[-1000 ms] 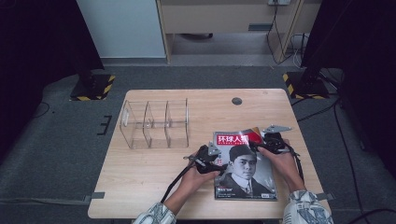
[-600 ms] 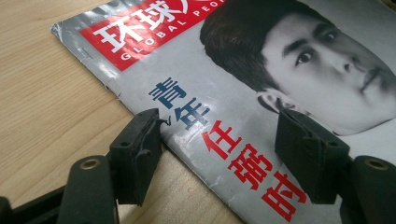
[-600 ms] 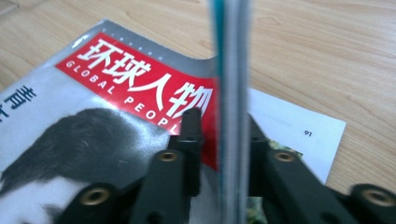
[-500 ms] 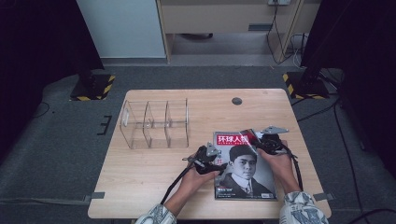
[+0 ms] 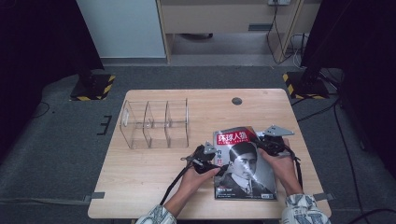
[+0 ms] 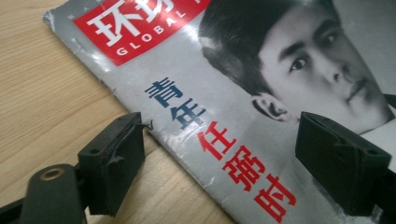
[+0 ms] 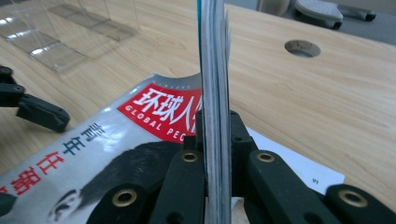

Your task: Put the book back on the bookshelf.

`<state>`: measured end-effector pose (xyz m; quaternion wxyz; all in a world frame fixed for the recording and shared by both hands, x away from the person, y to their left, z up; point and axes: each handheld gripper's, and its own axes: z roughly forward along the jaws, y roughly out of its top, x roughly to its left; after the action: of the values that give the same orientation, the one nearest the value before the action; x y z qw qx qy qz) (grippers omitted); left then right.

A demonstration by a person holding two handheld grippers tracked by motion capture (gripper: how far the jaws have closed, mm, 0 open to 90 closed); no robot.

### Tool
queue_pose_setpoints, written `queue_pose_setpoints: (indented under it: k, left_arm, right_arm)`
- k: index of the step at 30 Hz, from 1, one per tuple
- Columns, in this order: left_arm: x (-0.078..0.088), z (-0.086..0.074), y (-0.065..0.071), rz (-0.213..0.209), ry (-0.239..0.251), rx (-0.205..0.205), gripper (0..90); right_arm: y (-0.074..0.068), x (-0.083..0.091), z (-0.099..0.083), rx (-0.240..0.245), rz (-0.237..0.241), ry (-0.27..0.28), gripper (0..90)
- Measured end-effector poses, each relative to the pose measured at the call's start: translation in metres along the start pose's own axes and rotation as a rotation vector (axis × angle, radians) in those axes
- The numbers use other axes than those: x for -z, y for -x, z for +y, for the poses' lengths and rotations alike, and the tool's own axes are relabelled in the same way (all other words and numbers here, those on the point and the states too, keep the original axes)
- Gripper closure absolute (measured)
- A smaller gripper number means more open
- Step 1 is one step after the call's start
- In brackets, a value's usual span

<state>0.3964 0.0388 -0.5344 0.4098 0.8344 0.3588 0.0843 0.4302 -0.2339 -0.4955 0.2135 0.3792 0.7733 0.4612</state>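
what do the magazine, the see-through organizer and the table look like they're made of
Magazine: glossy coated paper; glare streaks cross the cover, and the right gripper view shows thin stacked page edges.
Organizer: clear rigid plastic, probably acrylic; the tabletop shows through its walls and dividers.
Table: pale wood or wood-look laminate; fine grain lines, matte. Which one, I cannot tell.

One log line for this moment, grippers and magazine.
left gripper: open, astride magazine edge | right gripper: shut on magazine's raised edge | clear organizer: untouched

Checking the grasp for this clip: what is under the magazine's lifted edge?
The right tool pinches the magazine by its page edges, raising them. Beneath shows a white page lying on the table. Anything under the flat remainder is covered.
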Motion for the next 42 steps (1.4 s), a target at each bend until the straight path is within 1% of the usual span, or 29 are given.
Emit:
queue_pose_setpoints:
  k: [2,4,7,10,12,15,21,23,24,31,32,34,35,36,39,40,42]
  left_arm:
    - [0.002,0.0,-0.002,0.014,0.007,0.006,13.8]
    - [0.003,-0.001,-0.005,0.011,0.02,0.012,13.4]
    - [0.004,-0.001,-0.007,0.017,0.019,0.02,13.4]
    - [0.003,-0.001,-0.01,-0.004,0.024,0.041,13.3]
    - [0.002,-0.001,-0.011,-0.004,0.019,0.047,13.1]
    - [0.002,0.0,-0.013,-0.007,0.021,0.047,12.6]
    - [-0.001,0.002,-0.016,-0.036,0.029,0.062,11.3]
    - [-0.001,0.002,-0.016,-0.038,0.029,0.062,11.4]
    - [-0.002,0.003,-0.016,-0.047,0.032,0.069,11.4]
    - [-0.007,0.007,-0.014,-0.063,0.026,0.05,10.8]
    - [-0.008,0.007,-0.014,-0.066,0.026,0.052,11.2]
    - [-0.009,0.008,-0.012,-0.09,0.028,0.052,12.6]
    - [-0.009,0.008,-0.012,-0.09,0.028,0.052,14.3]
    - [-0.009,0.008,-0.01,-0.087,0.025,0.041,14.3]
    - [-0.009,0.008,-0.01,-0.084,0.027,0.052,17.4]
    - [-0.008,0.009,-0.012,-0.084,0.032,0.083,20.3]
    - [-0.008,0.009,-0.015,-0.091,0.035,0.106,24.7]
  right_arm:
    - [-0.002,0.002,0.002,0.004,0.007,0.01,87.8]
    - [-0.003,0.003,0.003,0.008,0.013,0.02,87.9]
    - [-0.003,0.005,0.004,0.01,0.02,0.029,87.8]
    - [-0.003,0.008,0.006,0.009,0.025,0.055,87.9]
    - [-0.002,0.01,0.007,0.004,0.027,0.067,87.8]
    - [-0.002,0.011,0.008,-0.005,0.033,0.079,87.9]
    - [-0.002,0.012,0.01,-0.002,0.046,0.098,87.9]
    - [-0.003,0.013,0.011,-0.009,0.052,0.106,87.8]
    - [-0.003,0.013,0.011,-0.009,0.056,0.112,87.9]
    - [-0.004,0.016,0.014,-0.015,0.072,0.14,87.9]
    - [-0.003,0.016,0.014,-0.018,0.077,0.146,87.9]
    - [-0.003,0.017,0.015,-0.027,0.081,0.156,87.8]
    - [-0.003,0.017,0.015,-0.027,0.081,0.156,87.8]
    - [-0.002,0.016,0.014,-0.03,0.082,0.154,87.8]
    - [-0.001,0.015,0.013,-0.036,0.082,0.147,87.8]
    - [0.0,0.014,0.013,-0.047,0.078,0.142,87.8]
    - [0.001,0.013,0.012,-0.056,0.077,0.136,87.8]
